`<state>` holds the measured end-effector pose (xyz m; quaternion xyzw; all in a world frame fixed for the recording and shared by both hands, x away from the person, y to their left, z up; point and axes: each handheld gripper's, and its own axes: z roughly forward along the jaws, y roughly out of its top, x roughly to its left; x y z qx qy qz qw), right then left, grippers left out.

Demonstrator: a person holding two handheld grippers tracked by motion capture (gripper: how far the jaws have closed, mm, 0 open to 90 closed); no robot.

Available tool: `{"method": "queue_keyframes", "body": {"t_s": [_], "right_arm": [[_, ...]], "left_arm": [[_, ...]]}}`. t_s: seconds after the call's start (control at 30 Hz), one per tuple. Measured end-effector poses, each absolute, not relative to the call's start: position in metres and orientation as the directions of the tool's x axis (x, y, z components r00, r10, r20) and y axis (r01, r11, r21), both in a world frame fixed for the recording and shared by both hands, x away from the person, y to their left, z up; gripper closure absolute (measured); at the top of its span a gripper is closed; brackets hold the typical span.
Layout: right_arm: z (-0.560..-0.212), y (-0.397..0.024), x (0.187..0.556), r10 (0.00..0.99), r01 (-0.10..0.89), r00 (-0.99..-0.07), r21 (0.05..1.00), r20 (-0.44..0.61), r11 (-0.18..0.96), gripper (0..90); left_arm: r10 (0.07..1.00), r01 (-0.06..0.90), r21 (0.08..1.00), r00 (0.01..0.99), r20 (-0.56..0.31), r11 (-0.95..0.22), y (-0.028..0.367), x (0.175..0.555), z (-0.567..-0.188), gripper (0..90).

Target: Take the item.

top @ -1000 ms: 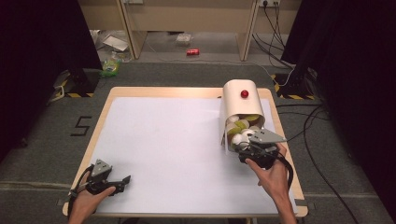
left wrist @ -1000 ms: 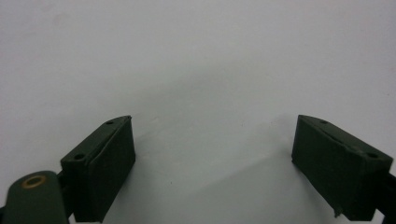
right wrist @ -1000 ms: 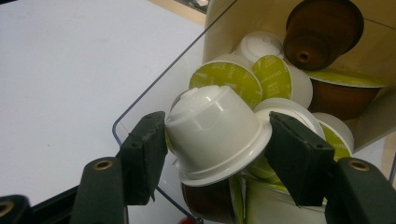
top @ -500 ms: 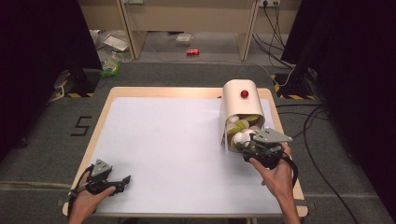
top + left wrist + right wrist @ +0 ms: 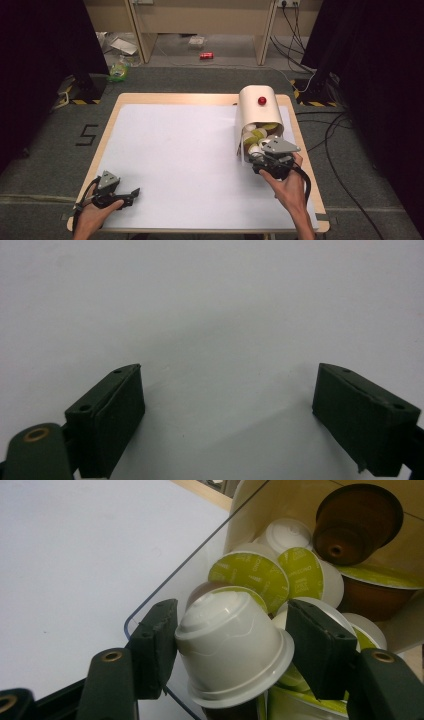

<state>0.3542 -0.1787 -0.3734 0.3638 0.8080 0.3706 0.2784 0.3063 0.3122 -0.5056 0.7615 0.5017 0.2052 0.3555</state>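
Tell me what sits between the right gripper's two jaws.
A white coffee capsule sits between the right gripper's jaws at the capsule bin's mouth, seen in the right gripper view.

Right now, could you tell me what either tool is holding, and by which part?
The right tool grips a white capsule across its domed body, above the rim. The left tool stands open over bare table.
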Motion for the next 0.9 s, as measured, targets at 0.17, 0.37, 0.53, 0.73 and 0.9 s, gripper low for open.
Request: {"method": "queue_keyframes", "body": {"t_s": [0.17, 0.37, 0.53, 0.73, 0.9], "right_arm": [[-0.373, -0.177, 0.353, 0.795, 0.373, -0.573, 0.8, -0.199, 0.47, 39.9], [-0.368, -0.18, 0.349, 0.801, 0.355, -0.561, 0.813, -0.209, 0.461, 39.9], [-0.361, -0.184, 0.345, 0.808, 0.339, -0.556, 0.834, -0.196, 0.436, 39.9], [-0.352, -0.19, 0.339, 0.814, 0.326, -0.55, 0.849, -0.187, 0.415, 39.9], [-0.347, -0.198, 0.334, 0.822, 0.326, -0.543, 0.859, -0.172, 0.395, 39.9]], "left_arm": [[0.91, 0.618, 0.747, 0.412, -0.044, -0.244, 0.312, 0.306, -0.506, 12.4], [0.91, 0.618, 0.748, 0.412, -0.045, -0.243, 0.312, 0.306, -0.506, 12.4], [0.91, 0.618, 0.747, 0.412, -0.045, -0.243, 0.312, 0.306, -0.506, 12.4], [0.91, 0.618, 0.747, 0.412, -0.045, -0.243, 0.312, 0.306, -0.506, 12.4], [0.91, 0.618, 0.748, 0.412, -0.045, -0.243, 0.312, 0.306, -0.506, 12.5]]}}
